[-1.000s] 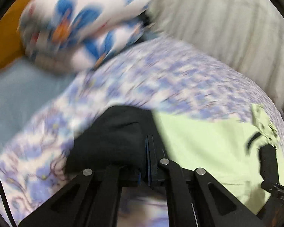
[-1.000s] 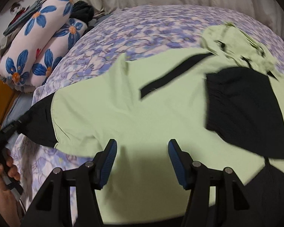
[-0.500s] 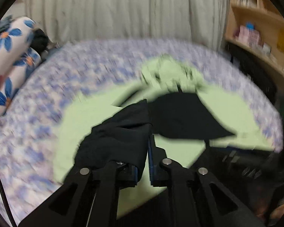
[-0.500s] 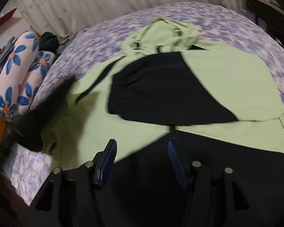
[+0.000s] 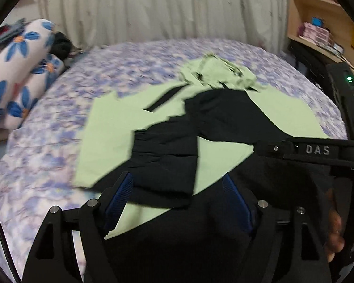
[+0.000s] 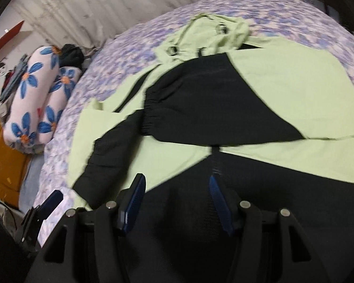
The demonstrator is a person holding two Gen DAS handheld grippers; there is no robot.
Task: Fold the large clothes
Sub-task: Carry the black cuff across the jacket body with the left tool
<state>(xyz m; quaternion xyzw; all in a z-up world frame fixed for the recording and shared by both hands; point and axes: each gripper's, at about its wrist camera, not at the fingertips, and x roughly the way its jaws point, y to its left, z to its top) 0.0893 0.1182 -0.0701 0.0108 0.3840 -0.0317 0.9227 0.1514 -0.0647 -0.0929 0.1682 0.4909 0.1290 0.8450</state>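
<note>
- Jacket (image 6: 290, 87), light green with black sleeves and black hem, lies spread flat on bed (image 6: 134, 54) with purple floral cover.
- Hood (image 6: 212, 35) bunched at far end of jacket, toward curtain (image 5: 153, 7).
- Both sleeves folded in across the green body: right sleeve (image 6: 200, 103) lies diagonal over the middle, left sleeve (image 6: 111, 151) lies beside it, cuffs close together.
- Left view: left sleeve (image 5: 162, 165) lies flat on the body, its cuff end between the wide-apart blue pads but not pinched.
- Left gripper (image 5: 177, 202) jaws have just been opening; nothing clamped, sleeve released onto jacket.
- Right gripper (image 6: 177, 202) jaws apart, gripping nothing, hovering over black hem (image 6: 271, 188) at near edge.
- Right gripper's black body crosses the right side of left view, over the hem.
- Left gripper's pad shows at lower left of right view, beside jacket's near left corner.
- Floral pillows (image 6: 35, 99) stacked at left of bed, well apart from jacket.
- Shelf (image 5: 318, 23) at right; some blur in both views.
</note>
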